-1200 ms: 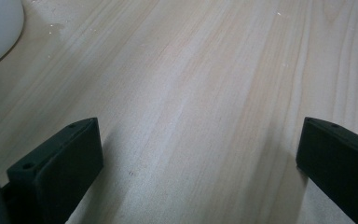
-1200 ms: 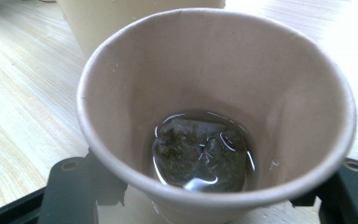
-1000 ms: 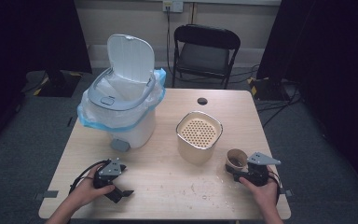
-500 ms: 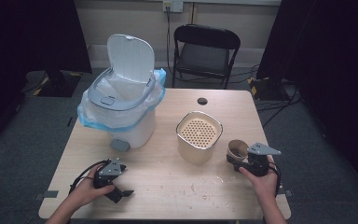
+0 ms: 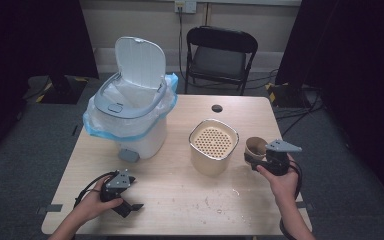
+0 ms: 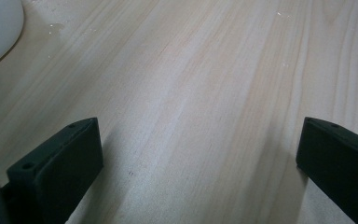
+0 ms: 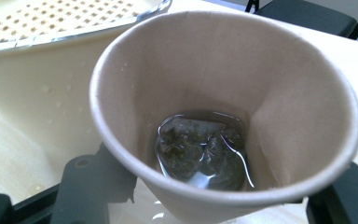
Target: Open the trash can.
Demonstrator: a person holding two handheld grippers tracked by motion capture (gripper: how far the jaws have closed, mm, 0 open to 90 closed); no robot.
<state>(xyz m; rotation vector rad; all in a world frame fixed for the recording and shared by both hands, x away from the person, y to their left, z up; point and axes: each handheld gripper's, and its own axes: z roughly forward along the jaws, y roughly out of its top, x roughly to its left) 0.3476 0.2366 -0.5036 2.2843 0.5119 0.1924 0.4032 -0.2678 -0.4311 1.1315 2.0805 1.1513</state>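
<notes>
A brown paper cup (image 5: 255,147) is held off the table just right of the beige container with a perforated strainer top (image 5: 213,145). My right gripper (image 5: 254,159) is shut on the cup's lower wall. In the right gripper view the cup (image 7: 223,93) tilts toward the camera, with a soaked tea bag (image 7: 200,154) lying in a little dark liquid at its bottom. The jaws of the right gripper (image 7: 216,186) press on either side of it. My left gripper (image 5: 130,206) rests at the table's front left. The left gripper (image 6: 198,158) is open, with bare wood between its jaws.
A white pedal bin (image 5: 130,115) with its lid up and a blue liner stands at the back left of the wooden table (image 5: 180,190). A black folding chair (image 5: 221,50) is behind the table. Small wet spots (image 5: 235,192) mark the wood near the front.
The right gripper has lifted the paper cup off the table and carried it farther from the front edge, closer to the strainer container's rim. The left gripper has stayed put.
</notes>
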